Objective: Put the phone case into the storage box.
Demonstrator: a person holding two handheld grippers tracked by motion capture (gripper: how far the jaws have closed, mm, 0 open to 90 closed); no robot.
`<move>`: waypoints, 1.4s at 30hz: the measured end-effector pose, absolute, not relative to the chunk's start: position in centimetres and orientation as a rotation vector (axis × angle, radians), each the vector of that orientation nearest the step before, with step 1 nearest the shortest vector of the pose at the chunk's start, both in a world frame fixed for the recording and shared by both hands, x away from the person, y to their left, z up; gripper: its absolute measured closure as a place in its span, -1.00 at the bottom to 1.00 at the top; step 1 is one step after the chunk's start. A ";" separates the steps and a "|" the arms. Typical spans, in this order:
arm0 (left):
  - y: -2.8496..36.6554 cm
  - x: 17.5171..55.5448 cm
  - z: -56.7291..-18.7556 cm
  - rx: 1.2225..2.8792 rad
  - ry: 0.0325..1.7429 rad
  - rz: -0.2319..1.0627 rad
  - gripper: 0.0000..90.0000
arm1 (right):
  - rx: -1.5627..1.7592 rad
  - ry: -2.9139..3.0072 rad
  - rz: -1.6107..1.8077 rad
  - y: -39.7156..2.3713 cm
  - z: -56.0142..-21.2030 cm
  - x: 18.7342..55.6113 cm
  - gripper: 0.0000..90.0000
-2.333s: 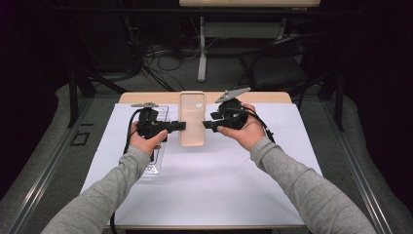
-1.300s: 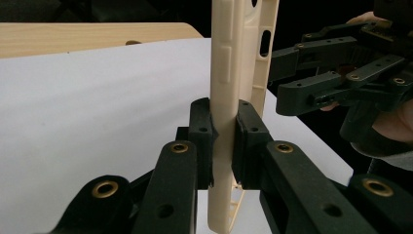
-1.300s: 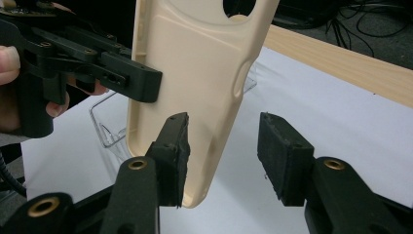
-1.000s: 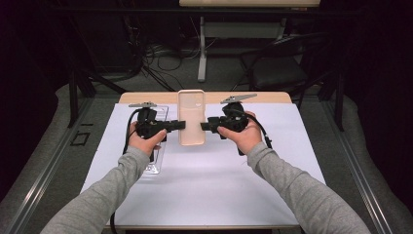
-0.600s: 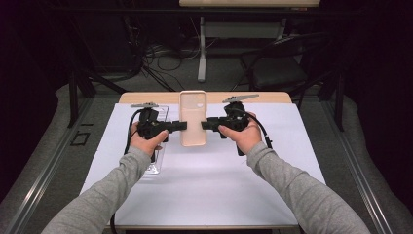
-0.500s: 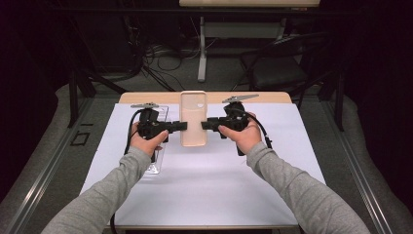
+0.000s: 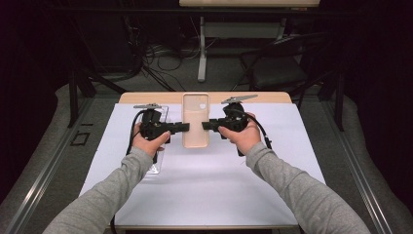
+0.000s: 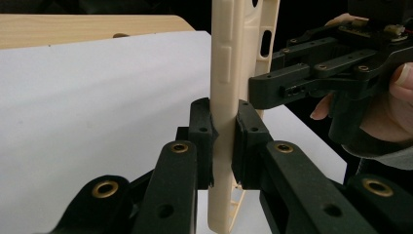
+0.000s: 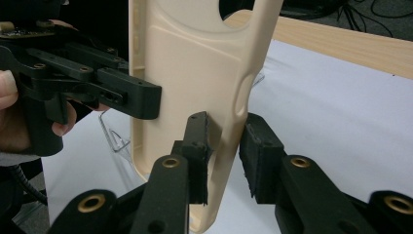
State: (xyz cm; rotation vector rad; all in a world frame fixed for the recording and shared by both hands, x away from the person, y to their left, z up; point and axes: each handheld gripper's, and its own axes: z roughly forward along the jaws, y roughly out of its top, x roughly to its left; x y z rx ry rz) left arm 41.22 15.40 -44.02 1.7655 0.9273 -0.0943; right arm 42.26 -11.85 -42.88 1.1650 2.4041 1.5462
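Observation:
A cream phone case [image 7: 195, 122] is held up off the table, its camera hole at the far end. My left gripper [image 7: 185, 127] is shut on its left edge; in the left gripper view both pads [image 8: 200, 129] press the case's rim [image 8: 229, 73]. My right gripper [image 7: 205, 126] reaches in from the other side. Its jaws have just been closing with the case's right edge [image 9: 195, 73] between them. In the right gripper view the left pad [image 9: 197, 141] lies against the case's inner side. The right pad [image 9: 258, 146] stands a small gap off it.
A white sheet [image 7: 209, 185] covers the wooden table [image 7: 146, 97]. A clear plastic piece [image 7: 157, 166] lies on the sheet under my left forearm. Beyond the table's far edge are a chair [image 7: 277, 68], a desk leg and floor cables.
Since the earliest frame my right gripper has levelled out and shifted left to the case's right edge. The left gripper and the case have stayed in place.

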 end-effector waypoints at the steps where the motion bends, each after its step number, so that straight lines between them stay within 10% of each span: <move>1: 15.4 41.2 -44.0 1.766 0.927 -0.094 0.80 | 1.165 2.404 1.546 -11.9 -42.9 42.3 0.66; 42: 15.3 41.3 -44.3 1.787 0.933 -0.080 0.80 | 1.212 2.420 1.573 -12.3 -43.3 42.4 0.80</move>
